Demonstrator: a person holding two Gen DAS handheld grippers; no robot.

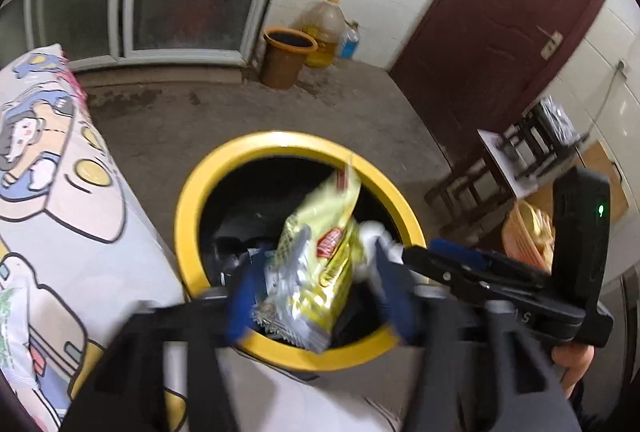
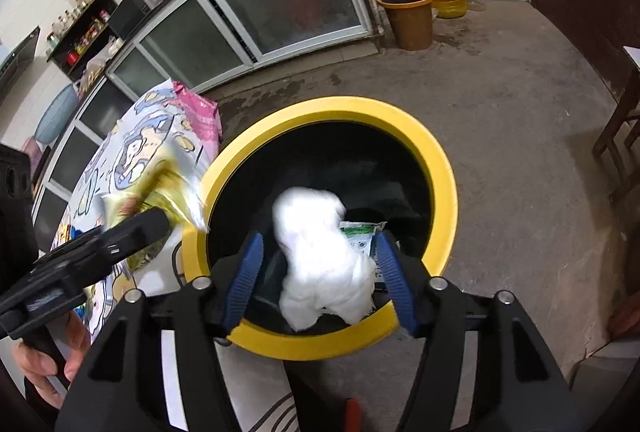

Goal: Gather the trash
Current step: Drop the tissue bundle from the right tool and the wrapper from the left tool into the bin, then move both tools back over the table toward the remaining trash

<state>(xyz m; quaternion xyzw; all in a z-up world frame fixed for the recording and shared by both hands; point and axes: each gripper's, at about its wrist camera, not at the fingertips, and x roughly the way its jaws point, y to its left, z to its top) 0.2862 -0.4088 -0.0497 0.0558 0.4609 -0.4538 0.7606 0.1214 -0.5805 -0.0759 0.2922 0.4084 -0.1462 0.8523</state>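
Both tools hang over the yellow-rimmed trash bin [image 2: 436, 168], and the step in hand is the drop itself. The left tool [image 1: 316, 296] has its blue pads spread, with a yellow snack wrapper [image 1: 320, 252] between them. The wrapper is blurred and looks loose in the gap, its upper end over the dark mouth of the bin and its lower, silvery end over the near rim. The right tool [image 2: 320, 280] is likewise spread, and a crumpled white tissue [image 2: 320, 260] sits between its pads without either pad clearly pressing on it. Below it, inside the bin, lies a green and white packet [image 2: 362, 234].

To do this well, each tool should stay centred over the opening until its piece is clearly clear of the pads. The wrapper is the one to watch: it is long and light, its tail is near the front rim, and it could catch there or slide out onto the cartoon-print cloth [image 1: 60, 192] on the tabletop beside the bin. A small push forward, deeper over the mouth, would make that less likely. The tissue is soft and may cling to a ribbed pad, so a wider spread or a slight shake would probably free it. The two tools are near each other over the bin, so they should part sideways rather than cross when they draw back.
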